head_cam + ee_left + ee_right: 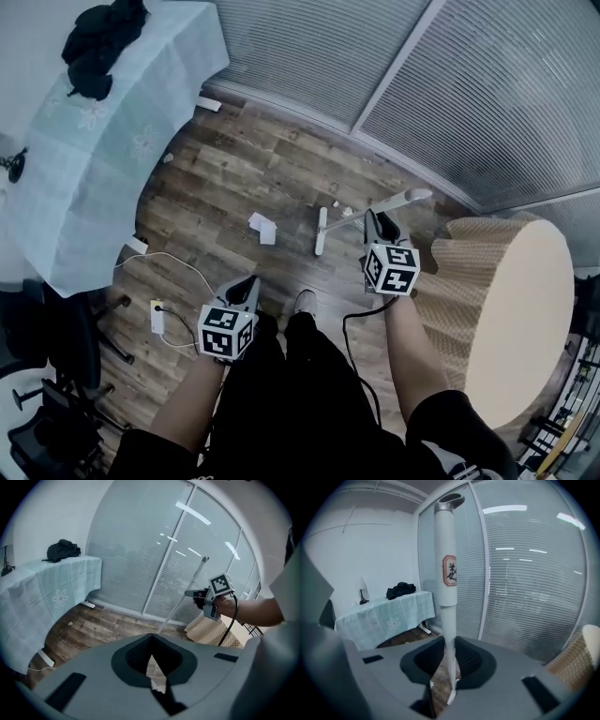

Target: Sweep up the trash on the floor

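Note:
I stand on a wood floor (234,178). Crumpled white paper (263,227) lies ahead of my feet, with small white scraps (336,203) further on. My right gripper (375,221) is shut on a white broom handle (398,200), and the broom's head (322,232) rests on the floor beside the scraps. In the right gripper view the handle (449,573) rises upright between the right gripper (449,660) pads. My left gripper (250,283) hangs low on the left, shut and empty (152,660). The left gripper view also shows the broom handle (180,604) and the right gripper (199,594).
A table under a pale blue cloth (103,141) with black clothing (98,47) stands at left. A round wicker-sided table (506,309) is close on the right. Window blinds (422,75) wall the far side. A power strip with cable (157,314) and a chair (47,375) sit near left.

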`<state>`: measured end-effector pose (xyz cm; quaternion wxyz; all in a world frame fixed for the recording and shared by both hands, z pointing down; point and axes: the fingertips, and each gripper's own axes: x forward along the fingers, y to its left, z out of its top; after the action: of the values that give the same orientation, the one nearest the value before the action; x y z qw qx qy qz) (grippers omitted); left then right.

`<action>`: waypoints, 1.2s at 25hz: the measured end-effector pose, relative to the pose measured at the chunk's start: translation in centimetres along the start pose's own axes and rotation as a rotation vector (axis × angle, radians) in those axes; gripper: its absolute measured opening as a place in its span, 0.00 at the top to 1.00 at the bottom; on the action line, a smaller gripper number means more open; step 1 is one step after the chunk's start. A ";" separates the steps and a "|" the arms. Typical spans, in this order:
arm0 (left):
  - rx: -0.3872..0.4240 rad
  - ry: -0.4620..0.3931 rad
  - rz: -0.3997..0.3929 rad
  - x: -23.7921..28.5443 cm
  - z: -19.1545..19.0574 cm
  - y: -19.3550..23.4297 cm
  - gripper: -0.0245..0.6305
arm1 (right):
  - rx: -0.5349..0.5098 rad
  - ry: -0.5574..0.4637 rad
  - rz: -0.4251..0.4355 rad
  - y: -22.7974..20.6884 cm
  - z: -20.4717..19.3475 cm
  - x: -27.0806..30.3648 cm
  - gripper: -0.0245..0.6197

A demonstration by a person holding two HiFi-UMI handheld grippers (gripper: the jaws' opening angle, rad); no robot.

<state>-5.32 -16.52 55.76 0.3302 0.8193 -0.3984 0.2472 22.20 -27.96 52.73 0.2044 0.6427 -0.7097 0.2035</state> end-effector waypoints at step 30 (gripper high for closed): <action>-0.235 -0.021 0.123 4.7 2.0 -1.2 0.97 | -0.291 0.277 0.045 -9.8 -7.1 13.9 0.83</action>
<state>-1.40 -19.76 57.18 0.4040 0.7515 -0.4774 0.2100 30.93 -36.49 66.56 0.3862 0.5563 -0.7109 0.1897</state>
